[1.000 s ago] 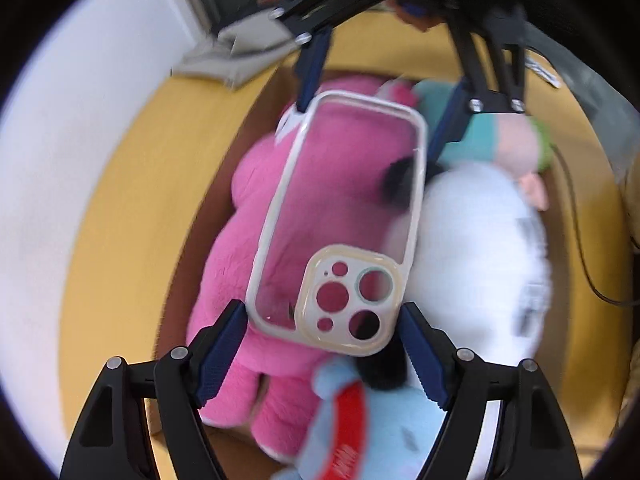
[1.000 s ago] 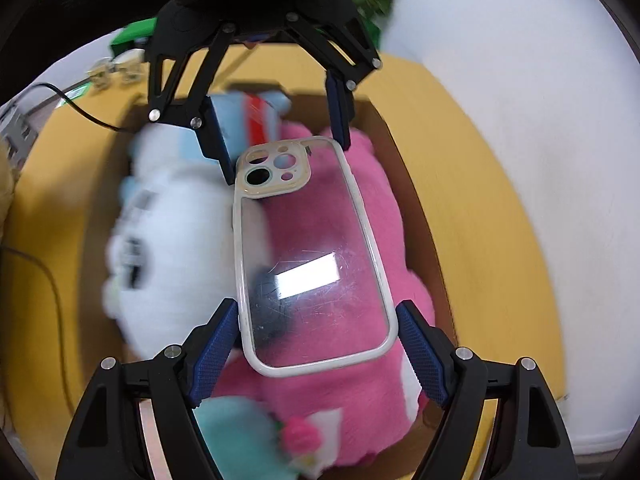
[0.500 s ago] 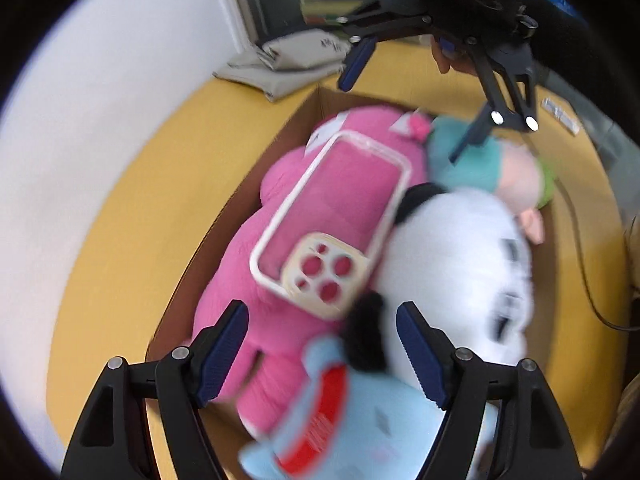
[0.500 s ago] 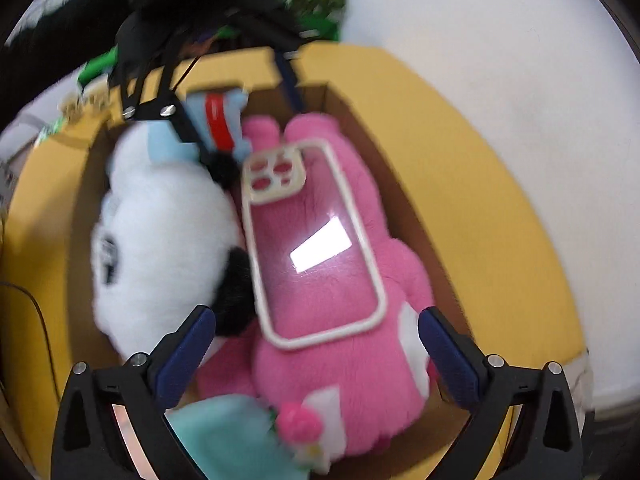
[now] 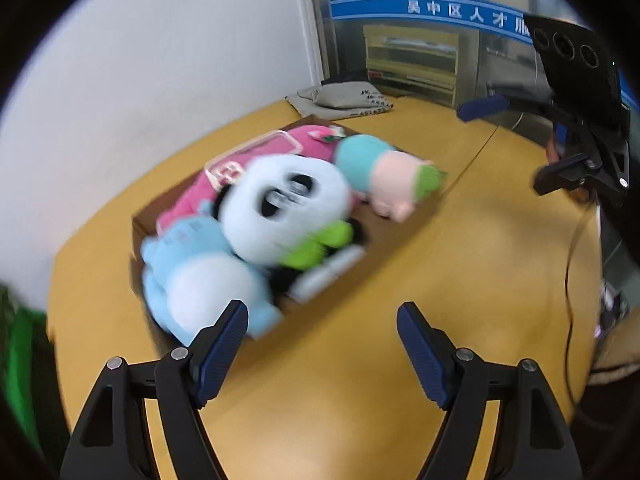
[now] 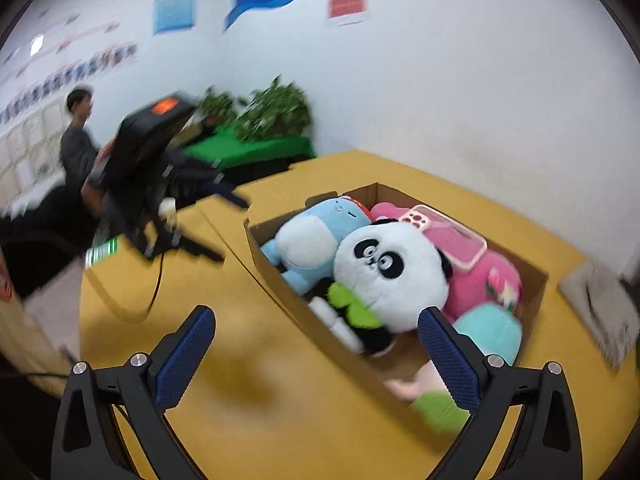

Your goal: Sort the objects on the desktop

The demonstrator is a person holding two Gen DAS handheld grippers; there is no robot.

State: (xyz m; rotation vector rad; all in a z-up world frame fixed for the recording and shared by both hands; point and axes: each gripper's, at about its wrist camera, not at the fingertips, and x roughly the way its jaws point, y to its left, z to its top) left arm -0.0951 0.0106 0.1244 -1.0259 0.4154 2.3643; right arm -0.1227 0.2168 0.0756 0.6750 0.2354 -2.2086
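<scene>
A cardboard box on the yellow table holds several plush toys: a panda, a pink one, a light blue one and a teal one. A clear phone case with a beige rim lies on the pink plush; it also shows in the left wrist view. My left gripper is open and empty, above the table in front of the box. My right gripper is open and empty beside the box.
A grey folded cloth lies at the table's far corner by the wall. A black cable runs along the table's right side. Potted plants stand on a green stand behind. A person sits in the background.
Both grippers let go of the phone case, which now lies on the pink plush in the box. Both have pulled back and up, away from the box.
</scene>
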